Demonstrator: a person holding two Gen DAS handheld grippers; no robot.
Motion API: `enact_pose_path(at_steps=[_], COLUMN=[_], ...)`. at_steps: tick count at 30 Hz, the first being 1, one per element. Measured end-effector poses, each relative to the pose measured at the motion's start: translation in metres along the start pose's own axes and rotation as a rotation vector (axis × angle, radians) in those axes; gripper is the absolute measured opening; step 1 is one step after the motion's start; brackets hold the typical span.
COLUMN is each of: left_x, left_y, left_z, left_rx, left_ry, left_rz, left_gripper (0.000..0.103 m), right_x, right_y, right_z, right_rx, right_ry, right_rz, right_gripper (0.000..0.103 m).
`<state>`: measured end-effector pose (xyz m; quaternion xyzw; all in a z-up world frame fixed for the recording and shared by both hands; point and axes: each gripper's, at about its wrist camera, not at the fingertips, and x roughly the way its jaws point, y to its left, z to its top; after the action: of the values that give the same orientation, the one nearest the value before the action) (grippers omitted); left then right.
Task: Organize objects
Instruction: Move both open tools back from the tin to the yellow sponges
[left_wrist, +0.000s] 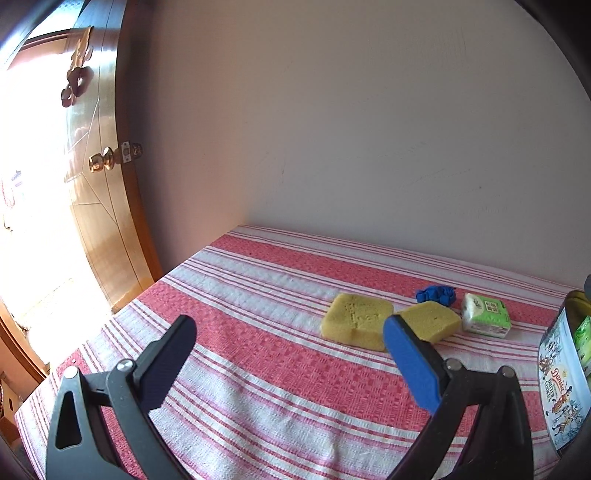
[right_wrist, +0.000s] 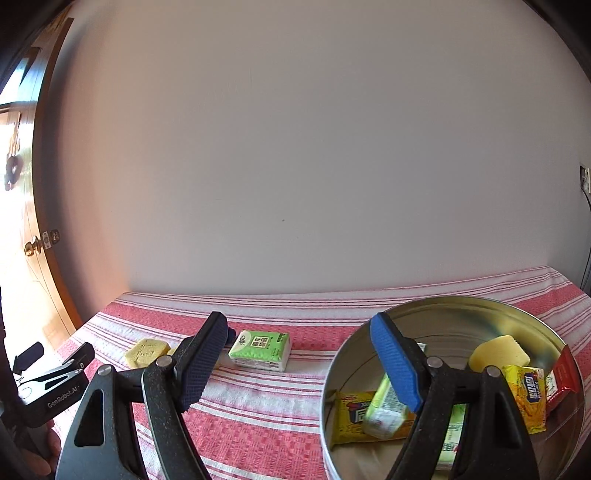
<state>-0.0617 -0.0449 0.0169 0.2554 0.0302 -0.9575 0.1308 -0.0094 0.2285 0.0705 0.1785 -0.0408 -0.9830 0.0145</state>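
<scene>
At lower centre of the right wrist view, the right gripper (right_wrist: 299, 354) hangs open and empty short of the green tissue pack (right_wrist: 260, 350) on the striped cloth (right_wrist: 258, 406); light and squashy, it likely suits a gentle pinch across its short sides, while the left gripper (left_wrist: 288, 347) gapes empty too.

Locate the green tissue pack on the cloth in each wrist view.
Left wrist: green tissue pack lies right of centre, just right of the two yellow sponges.
Right wrist: it lies at centre, between the gripper fingers, left of the round tin.
Shared landmark: the brass doorknob.
</scene>
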Motion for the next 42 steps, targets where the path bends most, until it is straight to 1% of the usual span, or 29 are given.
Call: enact_pose_path(at_steps=[3, 8, 16, 19, 22, 25, 27, 28, 31, 35, 36, 37, 38, 40, 42], left_x=[0.013, 0.033, 0.062, 0.072, 0.085, 0.099, 0.108, 0.111, 0.119, 0.131, 0.135, 0.139, 0.14, 0.143, 0.144], left_y=[0.006, 0.003, -0.017, -0.031, -0.041, -0.046, -0.047, -0.046, -0.045, -0.053, -0.058, -0.061, -0.06, -0.058, -0.055], left_z=[0.003, 0.008, 0.009, 0.01, 0.013, 0.011, 0.009, 0.01, 0.012, 0.012, 0.01, 0.008, 0.009, 0.011, 0.012], left_rx=[-0.012, 0.016, 0.066, 0.112, 0.131, 0.141, 0.135, 0.121, 0.109, 0.143, 0.163, 0.178, 0.166, 0.153, 0.144], left_ry=[0.033, 0.074, 0.165, 0.176, 0.206, 0.248, 0.3, 0.308, 0.322, 0.367, 0.392, 0.418, 0.415, 0.423, 0.422], left_rz=[-0.007, -0.029, -0.096, -0.101, -0.126, -0.136, -0.161, -0.173, -0.174, -0.218, -0.214, -0.195, -0.21, -0.216, -0.213], left_gripper=[0.102, 0.102, 0.102, 0.102, 0.102, 0.102, 0.103, 0.103, 0.103, 0.103, 0.102, 0.103, 0.102, 0.103, 0.101], right_x=[0.012, 0.033, 0.073, 0.083, 0.088, 0.096, 0.1, 0.106, 0.112, 0.116, 0.117, 0.118, 0.119, 0.119, 0.119], right_y=[0.017, 0.041, 0.065, 0.067, 0.064, 0.062, 0.061, 0.063, 0.065, 0.068, 0.069, 0.069, 0.069, 0.067, 0.065], right_z=[0.0, 0.0, -0.01, -0.013, -0.015, -0.016, -0.017, -0.018, -0.02, -0.02, -0.02, -0.02, -0.02, -0.02, -0.02], right_rx=[-0.024, -0.06, -0.089, -0.088, -0.084, -0.069, -0.064, -0.063, -0.068, -0.084, -0.088, -0.089, -0.088, -0.078, -0.07], right_ry=[0.023, 0.081, 0.218, 0.246, 0.262, 0.287, 0.305, 0.312, 0.331, 0.339, 0.344, 0.35, 0.354, 0.357, 0.358], right_rz=[0.012, 0.029, 0.061, 0.058, 0.055, 0.065, 0.069, 0.069, 0.08, 0.091, 0.095, 0.101, 0.102, 0.102, 0.105], right_gripper=[0.082, 0.082, 0.082, 0.082, 0.082, 0.082, 0.082, 0.082, 0.082, 0.082, 0.082, 0.082, 0.082, 0.082, 0.082])
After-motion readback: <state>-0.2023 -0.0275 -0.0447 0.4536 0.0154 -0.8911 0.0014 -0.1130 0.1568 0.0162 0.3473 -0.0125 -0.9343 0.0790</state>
